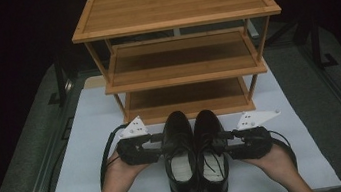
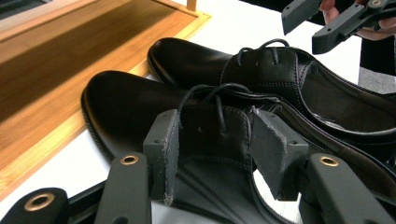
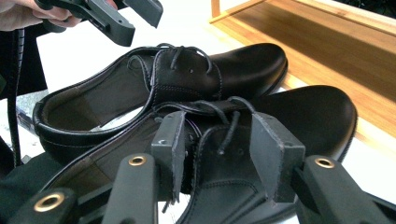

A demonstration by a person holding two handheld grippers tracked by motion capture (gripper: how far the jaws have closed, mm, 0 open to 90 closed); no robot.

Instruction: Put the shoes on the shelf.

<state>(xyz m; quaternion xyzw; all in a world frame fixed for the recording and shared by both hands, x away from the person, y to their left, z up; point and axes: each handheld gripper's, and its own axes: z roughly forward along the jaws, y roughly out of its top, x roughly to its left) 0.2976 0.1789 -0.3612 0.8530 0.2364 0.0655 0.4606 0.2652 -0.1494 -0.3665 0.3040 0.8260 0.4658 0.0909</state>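
A wooden rack point(image 1: 179, 49) with three shelves stands at the far side of a white tabletop point(image 1: 90, 152), its bottom shelf level with the surface and its front edge open toward the person. Two black lace-up shoes sit side by side just in front of that bottom shelf, toes pointing at it and nearly touching its front edge, heels toward the person. Bare tabletop lies to either side of the pair and between the heels and the near edge. The left hand point(image 1: 119, 176) comes in from the near edge, palm up, holding the left tongs point(image 1: 163, 145) level and pointing inward; its jaws are clenched on the laced part of the left shoe point(image 1: 180, 157), one pad on each side, as the left gripper view shows. The right hand point(image 1: 273, 160) mirrors it, with the right tongs point(image 1: 220, 142) grasping the laced part of the right shoe point(image 1: 211, 156) in the same way. A cable trails from each tool toward the person. The shoes touch each other along their inner sides.
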